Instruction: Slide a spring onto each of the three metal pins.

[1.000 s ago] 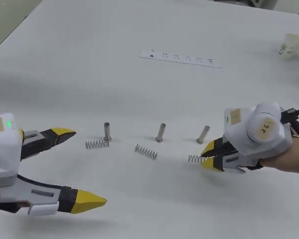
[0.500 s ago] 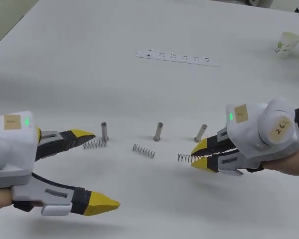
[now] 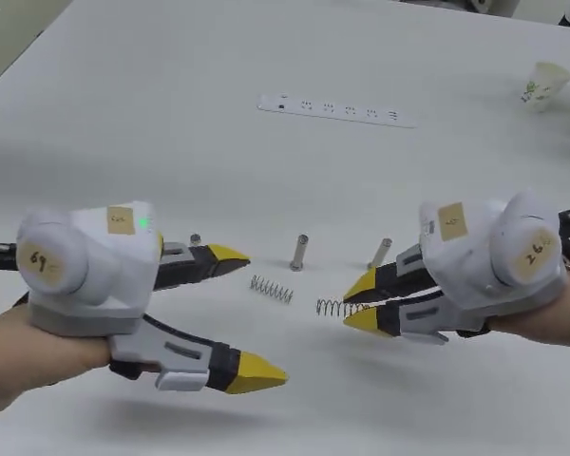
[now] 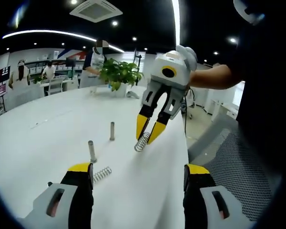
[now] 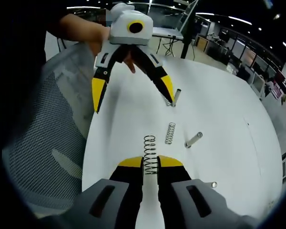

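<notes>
The right claw (image 3: pixel 354 302) pinched a spring (image 3: pixel 331 307); the left claw (image 3: pixel 255 315) was wide apart. Next, I think, the spring had to line up over a pin (image 3: pixel 381 253).

I read 69 on the round cap (image 3: pixel 43 261) of my left gripper (image 3: pixel 261 316), 26 on my right gripper (image 3: pixel 357 298) cap (image 3: pixel 534 249), tan stickers (image 3: pixel 121 219) illegible

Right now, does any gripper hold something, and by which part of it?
The right gripper holds a spring by one end, the rest sticking out past its jaws. The left gripper is open and holds nothing.
</notes>
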Motion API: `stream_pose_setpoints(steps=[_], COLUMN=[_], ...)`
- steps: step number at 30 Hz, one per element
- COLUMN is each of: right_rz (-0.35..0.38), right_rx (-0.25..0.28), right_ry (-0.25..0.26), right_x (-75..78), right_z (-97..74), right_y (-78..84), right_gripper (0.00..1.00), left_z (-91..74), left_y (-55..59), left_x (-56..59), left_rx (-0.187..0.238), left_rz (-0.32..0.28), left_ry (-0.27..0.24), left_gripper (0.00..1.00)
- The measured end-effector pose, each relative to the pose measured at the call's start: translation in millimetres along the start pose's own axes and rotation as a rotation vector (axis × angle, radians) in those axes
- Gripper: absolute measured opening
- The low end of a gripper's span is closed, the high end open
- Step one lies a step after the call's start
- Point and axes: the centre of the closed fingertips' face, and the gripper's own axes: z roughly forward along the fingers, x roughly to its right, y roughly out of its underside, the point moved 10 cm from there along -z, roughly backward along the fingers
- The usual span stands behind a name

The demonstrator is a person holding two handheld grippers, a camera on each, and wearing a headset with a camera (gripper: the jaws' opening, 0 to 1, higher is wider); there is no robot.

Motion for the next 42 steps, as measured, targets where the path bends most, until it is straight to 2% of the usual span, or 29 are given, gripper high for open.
stream_pose_setpoints(steps=[3,8,13,16,18,21,26,29,36,42], right_rz=[0.001,-0.007,-0.002,-0.005,0.002,0.015,0.032,0.030,0.023,0.018], right_rx=[0.017,0.020,0.023,0.024,0.027,0.034,0.050,0.051,0.053,0.051], right_ry=[-0.007,-0.006,-0.004,-0.006,-0.008,-0.004,-0.002,-0.001,-0.009,-0.010], right_x=[-2.5,-4.4,-5.4,-7.0,-7.0,-5.7,-4.0,-4.2,-6.7,-6.2], right_z=[0.7,-0.2,-1.8,-2.7,-3.1,-4.7,-8.4,-8.9,-8.1,-8.0], right_y=[-2.2,-4.9,-4.8,-5.0,-5.2,-6.0,-8.1,-8.4,-9.4,-9.6], right_gripper=[0.08,0.08,0.08,0.08,0.08,0.08,0.08,0.08,0.08,0.08], left_z=[9.4,21.2,29.9,32.5,34.4,36.0,38.7,40.1,43.1,42.2], left_y=[-1.9,-5.3,-4.9,-6.1,-7.3,-7.5,-8.7,-11.1,-10.5,-12.4], left_x=[-0.8,-0.4,-0.3,-0.2,-1.6,-3.7,-7.0,-5.7,-2.5,-1.5], left_rx=[0.005,0.036,0.058,0.072,0.092,0.095,0.105,0.121,0.101,0.103], left_rz=[0.008,-0.004,-0.019,-0.014,-0.002,0.004,0.010,0.012,0.031,0.017], left_ry=[0.011,0.036,0.054,0.078,0.112,0.139,0.142,0.150,0.169,0.164], left_gripper=[0.70,0.53,0.45,0.39,0.36,0.29,0.23,0.15,0.04,0.03])
